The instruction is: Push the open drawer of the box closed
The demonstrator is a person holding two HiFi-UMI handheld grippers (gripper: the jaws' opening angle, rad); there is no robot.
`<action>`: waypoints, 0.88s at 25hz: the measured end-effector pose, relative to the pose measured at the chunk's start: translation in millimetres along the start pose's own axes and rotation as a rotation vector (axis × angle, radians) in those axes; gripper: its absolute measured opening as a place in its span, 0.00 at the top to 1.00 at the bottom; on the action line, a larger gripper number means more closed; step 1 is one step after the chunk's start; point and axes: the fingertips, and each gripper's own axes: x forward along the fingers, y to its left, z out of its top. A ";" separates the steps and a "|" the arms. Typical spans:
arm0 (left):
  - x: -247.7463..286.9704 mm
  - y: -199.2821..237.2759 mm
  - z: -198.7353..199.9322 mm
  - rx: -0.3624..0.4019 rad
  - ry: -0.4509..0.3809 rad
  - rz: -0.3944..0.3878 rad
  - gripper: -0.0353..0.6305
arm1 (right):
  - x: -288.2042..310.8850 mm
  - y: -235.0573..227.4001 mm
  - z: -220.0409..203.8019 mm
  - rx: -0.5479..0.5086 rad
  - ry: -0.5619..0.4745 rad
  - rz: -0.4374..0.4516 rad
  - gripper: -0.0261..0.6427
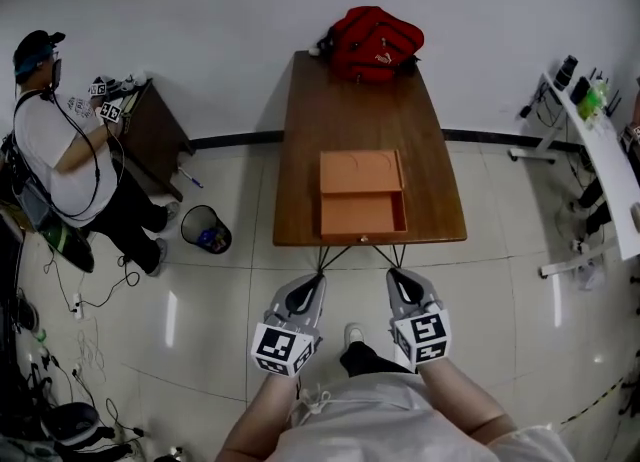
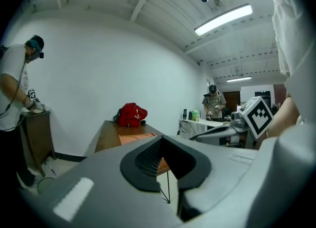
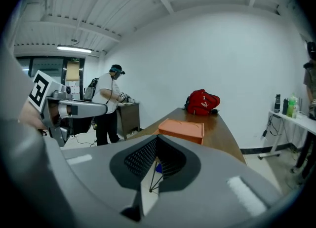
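An orange box [image 1: 362, 172] lies on the near half of a brown table [image 1: 340, 110], and its drawer [image 1: 363, 216] stands pulled out toward the table's front edge. Both grippers hover above the floor just short of that edge. My left gripper [image 1: 316, 282] has its jaws together and holds nothing; in its own view the left gripper [image 2: 161, 138] points at the box [image 2: 132, 137]. My right gripper [image 1: 394, 276] is likewise shut and empty, and in its own view the right gripper [image 3: 157, 138] faces the box [image 3: 181, 128].
A red backpack [image 1: 372, 42] sits at the table's far end. A person [image 1: 60, 150] stands at a small cabinet [image 1: 155, 135] to the left, with a waste bin [image 1: 205, 229] close by. A white table [image 1: 610, 165] with bottles lines the right wall.
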 end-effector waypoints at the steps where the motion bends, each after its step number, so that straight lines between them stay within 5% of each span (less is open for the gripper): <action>1: 12.1 5.7 -4.7 -0.006 0.015 0.002 0.94 | 9.7 -10.9 -5.0 0.009 0.021 -0.006 0.95; 22: 158.3 60.8 -168.5 -0.201 0.355 0.006 0.94 | 147.3 -97.6 -129.4 0.132 0.289 -0.003 0.95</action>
